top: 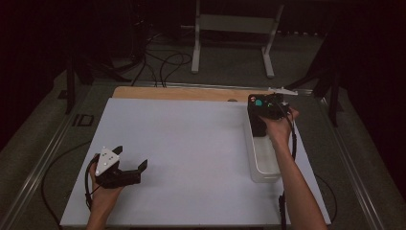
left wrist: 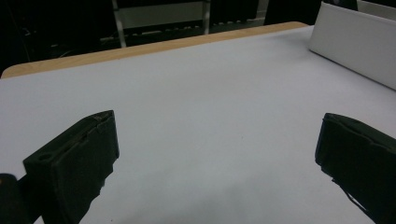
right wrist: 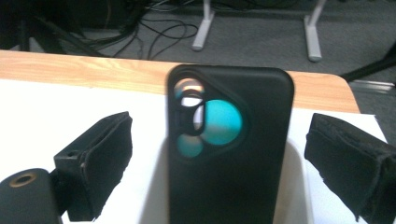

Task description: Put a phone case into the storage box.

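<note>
1. In the high view, the left gripper rested at the near left of the white table sheet, jaws spread wide with nothing between them, a grey three-cornered plate on top.
2. In the same view, the right gripper was at the far right, above the far end of a long clear plastic tray. A black object with a turquoise spot sat at it, too small and dark to make out.
3. In the left gripper view, the two black padded jaws stood far apart over the smooth sheet. The tray wall was cut off at the upper right.
4. In the right gripper view, a black matte phone case with rounded corners stood upright between the jaws. Its camera cutout showed turquoise. The rough pads were wide open and did not touch it. Its lower part was cut off, so what it rested on was unclear.
</note>
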